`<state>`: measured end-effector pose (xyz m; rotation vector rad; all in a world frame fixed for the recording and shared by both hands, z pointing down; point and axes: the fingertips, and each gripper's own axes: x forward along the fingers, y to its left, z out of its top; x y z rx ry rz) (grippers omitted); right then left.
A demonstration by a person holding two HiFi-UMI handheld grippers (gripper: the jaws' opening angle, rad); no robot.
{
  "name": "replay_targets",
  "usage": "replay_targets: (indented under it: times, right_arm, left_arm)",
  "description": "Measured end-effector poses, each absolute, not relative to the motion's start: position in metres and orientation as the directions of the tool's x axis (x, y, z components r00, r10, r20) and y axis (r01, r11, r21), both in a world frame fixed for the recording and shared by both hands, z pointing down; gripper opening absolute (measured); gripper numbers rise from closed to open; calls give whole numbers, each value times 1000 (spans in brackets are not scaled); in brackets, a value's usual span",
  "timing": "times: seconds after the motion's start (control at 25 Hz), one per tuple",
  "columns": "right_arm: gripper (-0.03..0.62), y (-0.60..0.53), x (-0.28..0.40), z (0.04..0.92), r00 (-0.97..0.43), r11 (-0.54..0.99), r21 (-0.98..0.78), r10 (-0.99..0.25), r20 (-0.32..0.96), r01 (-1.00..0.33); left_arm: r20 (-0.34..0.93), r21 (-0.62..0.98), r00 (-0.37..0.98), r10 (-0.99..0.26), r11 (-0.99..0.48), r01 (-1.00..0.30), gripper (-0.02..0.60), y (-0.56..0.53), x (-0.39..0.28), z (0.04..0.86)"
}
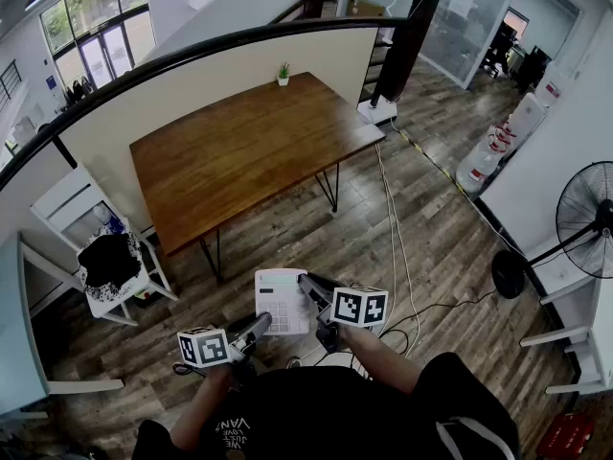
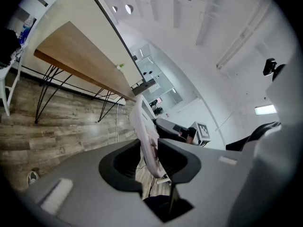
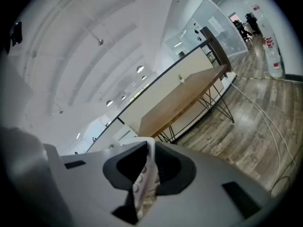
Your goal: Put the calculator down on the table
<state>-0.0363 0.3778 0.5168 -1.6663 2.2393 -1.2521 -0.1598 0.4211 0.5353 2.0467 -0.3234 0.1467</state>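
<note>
**Calculator held in mid-air by both grippers, not on the table**

Wood-plank floor (image 1: pixel 421 228) fills most of the head view; a long wooden table (image 1: pixel 249 151) on thin black legs stands against a low curved partition, its top bare but for one small item at the far edge; a standing fan (image 1: pixel 589 218) sits at the right edge; a white chair (image 1: pixel 67 204) with a dark bundle (image 1: pixel 110 259) on it is left of the table.

White calculator (image 1: pixel 281 300): off the table, well apart from it, carried above the floor just in front of the person's body, key face up.

Left gripper (image 1: pixel 261 321): jaws pinching the calculator's near-left edge; in the left gripper view it stands edge-on between the pads.

Right gripper (image 1: pixel 306 286): jaws clamped on the calculator's right side; keys show between the pads in the right gripper view.

Small potted plant (image 1: pixel 283 71): upright on the table's far edge.
</note>
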Motion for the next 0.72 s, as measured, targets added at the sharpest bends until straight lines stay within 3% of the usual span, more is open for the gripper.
replay_targets:
  times: [0.24, 0.72]
  right_arm:
    - [57, 368, -30, 512, -421, 124, -624, -835, 355, -771]
    - [57, 301, 1, 531, -385, 73, -623, -841, 382, -779]
  left_arm:
    - [222, 844, 955, -199, -451, -290, 107, 416, -149, 538]
    - [223, 859, 952, -208, -421, -293, 104, 349, -120, 554]
